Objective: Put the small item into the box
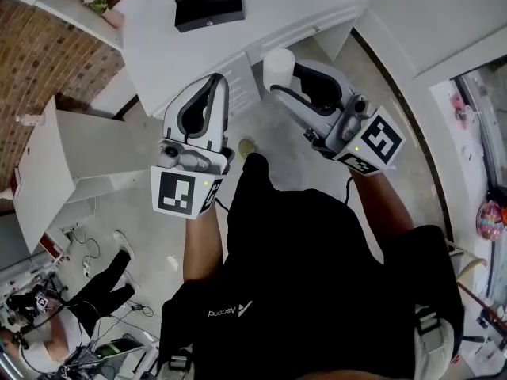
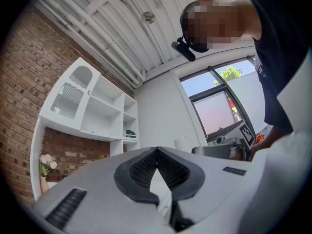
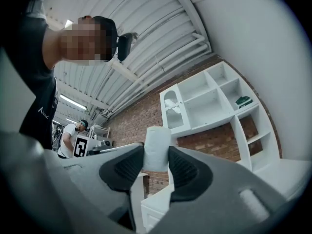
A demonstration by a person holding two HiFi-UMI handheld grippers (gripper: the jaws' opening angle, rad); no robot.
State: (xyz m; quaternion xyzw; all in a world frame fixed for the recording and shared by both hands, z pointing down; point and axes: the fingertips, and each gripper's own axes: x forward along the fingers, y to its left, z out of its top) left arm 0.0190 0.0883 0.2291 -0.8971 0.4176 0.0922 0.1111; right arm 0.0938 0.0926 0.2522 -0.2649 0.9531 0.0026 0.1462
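A: Biggest thing first?
B: White table (image 1: 317,6), top of the head view. Next the white shelf (image 3: 214,99) on the brick wall (image 3: 139,116).
A: & the box?
B: Black box (image 1: 208,2). It sits on the table.
A: Left gripper (image 2: 155,151)?
B: Tips pressed together, nothing in it.
A: Right gripper (image 3: 156,155)?
B: It pinches the small white roll (image 3: 157,143) btw its two dark pads.
A: So where's the roll?
B: Up in the air, sticking up out of the pads, in front of the table. Not in the box, & apart from it.
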